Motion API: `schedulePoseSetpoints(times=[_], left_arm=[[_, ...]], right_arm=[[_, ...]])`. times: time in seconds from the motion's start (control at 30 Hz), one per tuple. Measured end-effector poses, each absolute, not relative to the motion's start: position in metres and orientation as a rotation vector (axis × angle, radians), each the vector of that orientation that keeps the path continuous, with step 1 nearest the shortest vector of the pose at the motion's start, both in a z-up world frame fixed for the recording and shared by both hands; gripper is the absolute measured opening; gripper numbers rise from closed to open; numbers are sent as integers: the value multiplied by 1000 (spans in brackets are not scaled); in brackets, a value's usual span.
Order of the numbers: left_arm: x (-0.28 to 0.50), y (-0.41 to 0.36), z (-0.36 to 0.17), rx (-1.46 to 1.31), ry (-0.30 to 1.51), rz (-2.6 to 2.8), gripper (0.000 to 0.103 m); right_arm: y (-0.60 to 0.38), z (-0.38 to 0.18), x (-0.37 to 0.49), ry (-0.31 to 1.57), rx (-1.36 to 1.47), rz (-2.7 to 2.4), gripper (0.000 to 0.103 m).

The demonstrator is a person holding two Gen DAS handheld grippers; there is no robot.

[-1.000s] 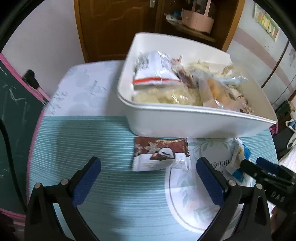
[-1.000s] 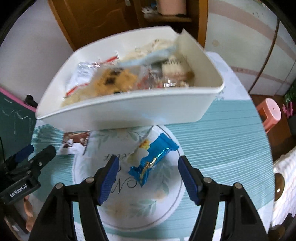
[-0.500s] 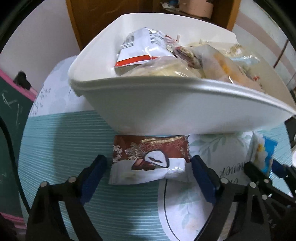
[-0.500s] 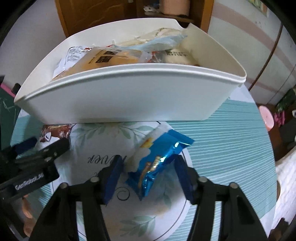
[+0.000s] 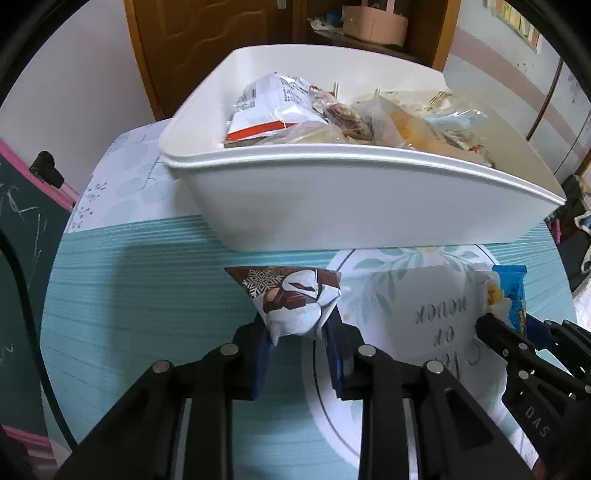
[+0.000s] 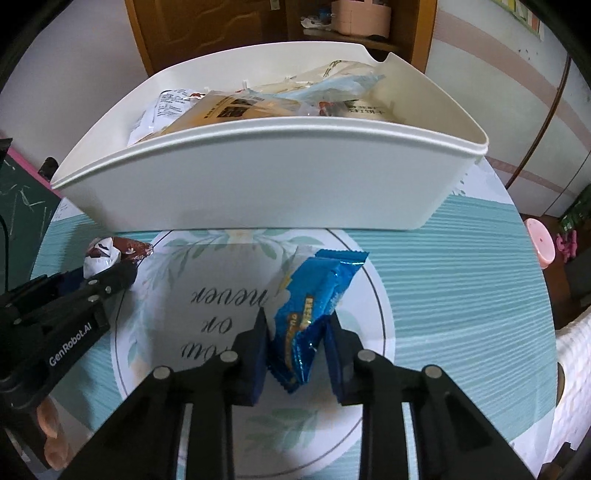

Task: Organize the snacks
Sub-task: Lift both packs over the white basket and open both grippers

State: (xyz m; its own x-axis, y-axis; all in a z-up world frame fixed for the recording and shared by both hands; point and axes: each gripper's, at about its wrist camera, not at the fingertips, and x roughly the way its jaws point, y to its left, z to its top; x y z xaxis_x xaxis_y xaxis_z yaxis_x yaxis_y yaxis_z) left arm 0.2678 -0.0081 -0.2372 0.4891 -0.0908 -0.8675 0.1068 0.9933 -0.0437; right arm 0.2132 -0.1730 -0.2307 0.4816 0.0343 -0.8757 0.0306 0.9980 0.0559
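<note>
A white bin [image 5: 369, 206] full of wrapped snacks stands at the back of the round table; it also shows in the right wrist view [image 6: 258, 184]. My left gripper [image 5: 297, 332] is shut on a brown and white snack packet [image 5: 291, 299], crumpled between the pads just in front of the bin. My right gripper [image 6: 297, 328] is shut on a blue snack packet [image 6: 314, 306] over the printed circle. Each gripper shows in the other view: the right gripper [image 5: 509, 325] with the blue packet [image 5: 511, 295], the left gripper [image 6: 107, 273] with the brown packet [image 6: 107, 254].
The table has a teal striped cloth [image 6: 461, 266] with a white floral circle [image 6: 207, 302]. A brown door [image 5: 207, 44] and a shelf with a pink box [image 5: 373, 22] stand behind. A pink stool [image 6: 541, 245] is at the right. A chalkboard [image 5: 18, 229] is at the left.
Both grippers have closed from open onto their packets: the left on the brown packet, the right on the blue one. Both packets are now tipped up off the cloth.
</note>
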Motion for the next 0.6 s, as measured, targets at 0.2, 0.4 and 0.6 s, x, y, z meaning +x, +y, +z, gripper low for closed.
schedulePoseSetpoints(times=[0.2, 0.4, 0.6], left_arm=[[228, 4, -197, -39, 999, -170, 24], [199, -1, -141, -13, 915, -210, 24], [196, -6, -90, 26, 867, -211, 25]], right_arm=[[-177, -198, 180, 1016, 101, 51, 27], [-180, -160, 157, 943, 112, 98, 27], [-177, -107, 146, 848, 105, 136, 27]])
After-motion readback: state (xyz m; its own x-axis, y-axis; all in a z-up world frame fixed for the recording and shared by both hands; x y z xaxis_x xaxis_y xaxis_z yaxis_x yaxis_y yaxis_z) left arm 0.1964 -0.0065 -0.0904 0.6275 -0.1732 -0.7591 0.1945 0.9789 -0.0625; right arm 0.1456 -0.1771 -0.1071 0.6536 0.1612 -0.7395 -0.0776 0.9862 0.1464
